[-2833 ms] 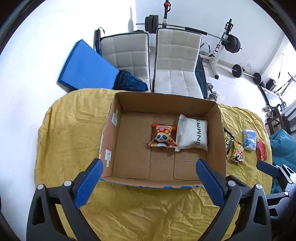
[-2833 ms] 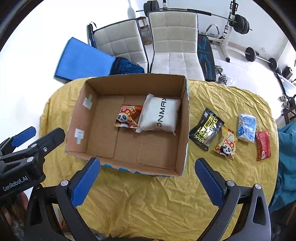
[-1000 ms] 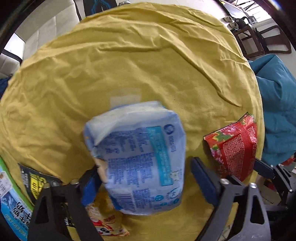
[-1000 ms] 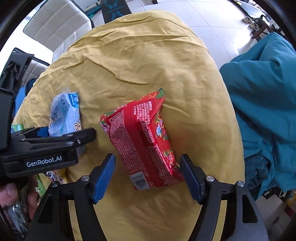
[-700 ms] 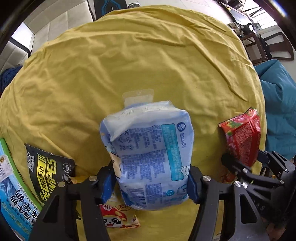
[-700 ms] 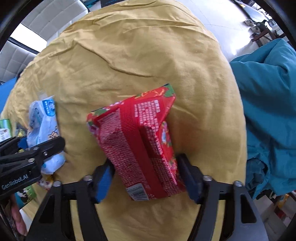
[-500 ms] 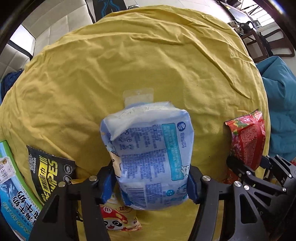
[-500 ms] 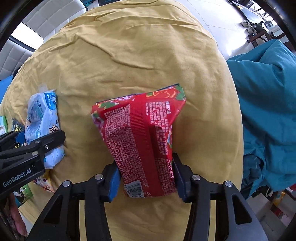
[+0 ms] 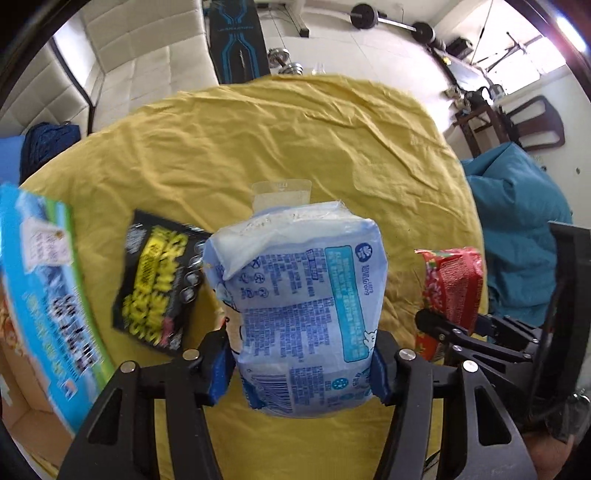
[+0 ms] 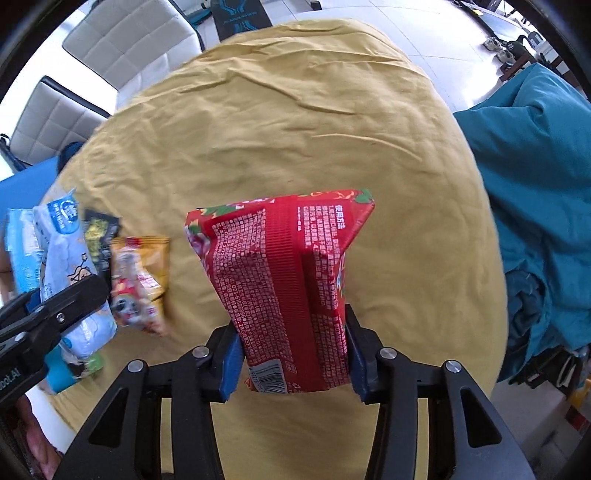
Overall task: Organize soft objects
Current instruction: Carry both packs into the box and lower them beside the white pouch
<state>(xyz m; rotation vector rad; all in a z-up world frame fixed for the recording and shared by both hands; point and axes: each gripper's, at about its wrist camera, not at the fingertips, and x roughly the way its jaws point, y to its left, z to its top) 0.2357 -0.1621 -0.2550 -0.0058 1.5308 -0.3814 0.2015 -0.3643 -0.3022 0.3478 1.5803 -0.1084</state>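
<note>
My left gripper (image 9: 301, 369) is shut on a pale blue wipes pack (image 9: 299, 306) and holds it above the yellow cloth (image 9: 258, 147). My right gripper (image 10: 293, 363) is shut on a red tissue pack (image 10: 284, 280), also lifted off the cloth. The red pack shows at the right of the left wrist view (image 9: 452, 284); the blue pack shows at the left of the right wrist view (image 10: 70, 273). A black and yellow snack bag (image 9: 157, 288) and an orange panda snack bag (image 10: 138, 284) lie on the cloth. The cardboard box's printed outer wall (image 9: 44, 302) is at the left edge.
A teal blanket (image 10: 535, 192) lies past the table's right edge. White chairs (image 10: 122, 40) and gym weights (image 9: 388, 18) stand behind the table. The far part of the cloth (image 10: 295, 103) is bare.
Both grippers have risen with their packs off the cloth and swung left. The black snack bag and the box wall have come further into the left wrist view.
</note>
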